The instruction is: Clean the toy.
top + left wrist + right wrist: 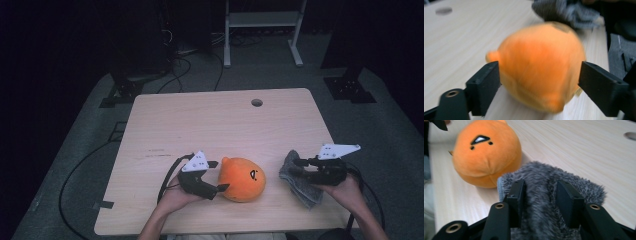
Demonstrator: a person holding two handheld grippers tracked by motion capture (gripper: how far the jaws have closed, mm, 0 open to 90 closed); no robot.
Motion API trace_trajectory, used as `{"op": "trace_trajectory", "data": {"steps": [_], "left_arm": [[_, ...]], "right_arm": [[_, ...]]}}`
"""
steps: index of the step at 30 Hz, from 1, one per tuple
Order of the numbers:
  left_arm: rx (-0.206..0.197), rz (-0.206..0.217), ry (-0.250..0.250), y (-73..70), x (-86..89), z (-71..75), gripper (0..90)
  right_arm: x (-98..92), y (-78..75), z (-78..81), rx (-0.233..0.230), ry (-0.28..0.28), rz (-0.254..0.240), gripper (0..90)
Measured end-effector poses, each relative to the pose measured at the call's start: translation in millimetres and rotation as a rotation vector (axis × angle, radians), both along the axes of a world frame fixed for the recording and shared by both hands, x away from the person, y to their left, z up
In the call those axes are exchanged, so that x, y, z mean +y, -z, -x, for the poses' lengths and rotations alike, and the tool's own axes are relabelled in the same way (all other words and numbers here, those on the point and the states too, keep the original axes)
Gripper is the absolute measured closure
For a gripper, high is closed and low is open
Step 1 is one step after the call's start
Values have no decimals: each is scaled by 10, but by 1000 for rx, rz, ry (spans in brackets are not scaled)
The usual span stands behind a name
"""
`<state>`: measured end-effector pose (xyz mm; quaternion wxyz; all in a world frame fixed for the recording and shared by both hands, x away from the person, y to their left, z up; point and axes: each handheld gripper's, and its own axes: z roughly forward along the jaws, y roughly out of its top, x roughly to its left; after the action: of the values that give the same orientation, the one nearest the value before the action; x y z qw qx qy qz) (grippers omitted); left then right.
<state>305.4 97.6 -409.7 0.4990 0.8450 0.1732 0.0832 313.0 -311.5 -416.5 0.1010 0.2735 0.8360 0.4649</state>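
We see the plush (242, 179) and cloth (300, 180) both resting by the tabletop's near edge, left gripper (218, 176) spread around the plush without pinching, right gripper (540, 195) spread astride the cloth; lifting remains.

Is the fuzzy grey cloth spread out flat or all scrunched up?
Scrunched up. The fuzzy grey cloth sits in a bunched heap near the right edge of the pale wooden table, with a fold rising between the right tongs.

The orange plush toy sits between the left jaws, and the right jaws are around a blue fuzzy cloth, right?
Not quite: the fuzzy cloth is grey, not blue, as the right gripper view shows. The orange plush toy does sit between the left jaws.
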Motion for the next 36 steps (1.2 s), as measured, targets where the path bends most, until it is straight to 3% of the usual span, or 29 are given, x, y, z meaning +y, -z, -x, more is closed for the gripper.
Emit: {"op": "trace_trajectory", "data": {"steps": [9, 14, 16, 19, 23, 25, 29, 36], "left_arm": [[-58, -56, 57, -7, -384, -86, 79], [-56, -161, 55, 75, -583, -168, 36], [-50, -162, 55, 101, -586, -175, 90], [-54, -186, 49, 104, -569, -150, 327], [-40, -128, 37, 31, -510, -167, 466], [-47, -113, 17, -14, -498, -190, 469], [-100, -111, -64, -106, -485, -300, 452], [-107, -109, -165, -151, -435, -602, 430]], "right_arm": [[40, 59, 1, 19, -30, -70, 472], [57, 80, 22, 15, -33, -87, 462], [59, 80, 35, 6, -32, -97, 459], [60, 65, 49, -6, -29, -108, 459], [56, 57, 42, -15, -22, -135, 461], [66, 59, 38, -18, -18, -140, 460], [94, 62, 23, -24, -15, -139, 451], [151, 82, -16, -27, -8, -131, 425]]}}
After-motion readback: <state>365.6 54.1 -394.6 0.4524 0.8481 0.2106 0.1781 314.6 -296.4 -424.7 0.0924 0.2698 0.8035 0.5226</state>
